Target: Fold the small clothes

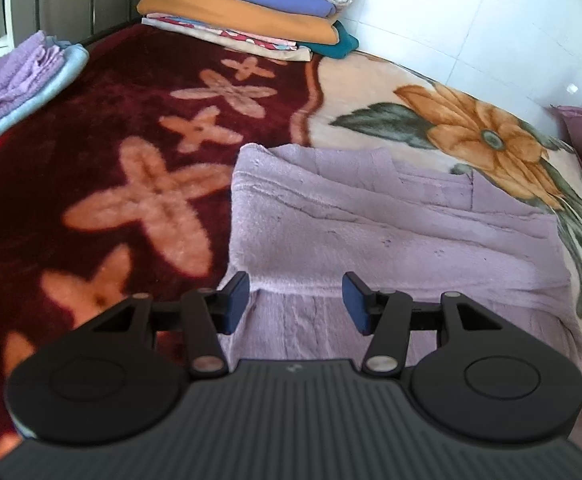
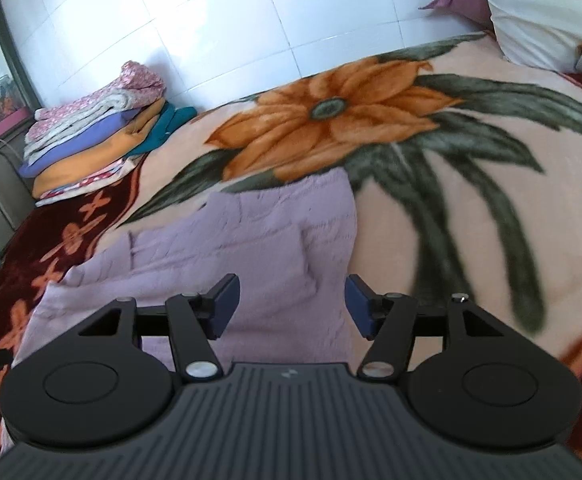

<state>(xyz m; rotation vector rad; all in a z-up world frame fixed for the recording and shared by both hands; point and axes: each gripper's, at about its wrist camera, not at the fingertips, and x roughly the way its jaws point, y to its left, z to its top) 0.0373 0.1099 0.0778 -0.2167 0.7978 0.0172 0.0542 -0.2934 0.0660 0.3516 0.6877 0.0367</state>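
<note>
While both grippers hover spread apart and empty, the lilac garment [image 1: 391,220] lies flat on the floral blanket [image 1: 139,184], long axis running left to right across both views. Left gripper [image 1: 295,300] sits over its near-left edge, the hem directly between its jaws; right gripper [image 2: 291,304] sits over the near-right edge. Both look equally near. Stack of folded clothes [image 1: 243,8] lies well apart, far end.

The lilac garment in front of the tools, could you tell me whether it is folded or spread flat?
Partly folded: the lilac garment shows overlapping layers and fold edges across it.
</note>
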